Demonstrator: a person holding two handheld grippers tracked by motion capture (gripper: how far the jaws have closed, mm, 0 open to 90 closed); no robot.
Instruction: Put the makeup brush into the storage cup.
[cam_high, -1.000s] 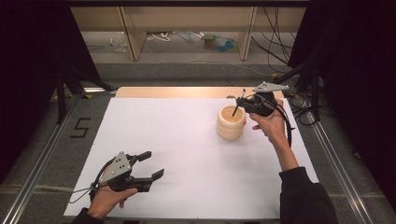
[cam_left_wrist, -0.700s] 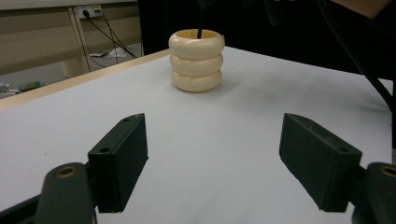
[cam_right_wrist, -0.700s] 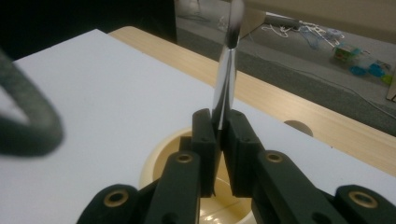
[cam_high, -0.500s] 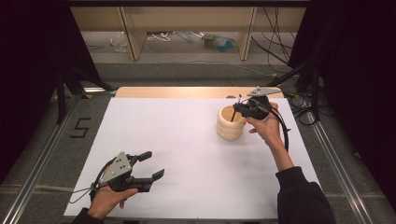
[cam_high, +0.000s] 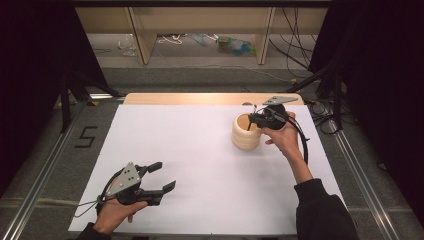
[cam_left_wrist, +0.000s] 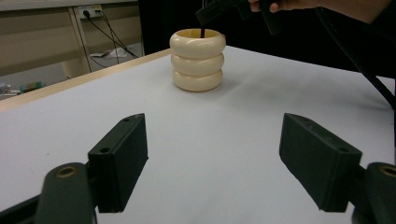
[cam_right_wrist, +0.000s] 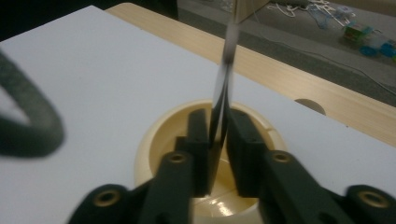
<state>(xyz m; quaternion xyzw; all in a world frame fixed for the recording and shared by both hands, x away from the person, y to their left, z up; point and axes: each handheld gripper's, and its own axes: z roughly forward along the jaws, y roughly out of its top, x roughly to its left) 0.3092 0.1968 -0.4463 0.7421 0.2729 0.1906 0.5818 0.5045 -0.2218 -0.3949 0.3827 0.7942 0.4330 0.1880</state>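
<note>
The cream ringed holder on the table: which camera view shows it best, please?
The left gripper view: the cream holder stands whole, its three stacked rings clear. The high view shows it small, partly behind the right gripper. The right gripper view shows just its rim and inside.

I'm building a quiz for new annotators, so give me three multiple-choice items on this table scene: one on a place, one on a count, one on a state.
1. Where on the white table sheet does the cream ribbed round pot stand?
A. near left corner
B. far right part
C. dead centre

2. How many stacked bulges form the pot's wall?
A. two
B. three
C. five

3. How do the jaws of the left gripper stand?
A. wide open, empty
B. shut on the pot
C. shut on a cloth

Answers:
1. B, the high view shows it far and to the right.
2. B, the left gripper view shows three bulges.
3. A, only bare sheet lies between the jaws.
</note>
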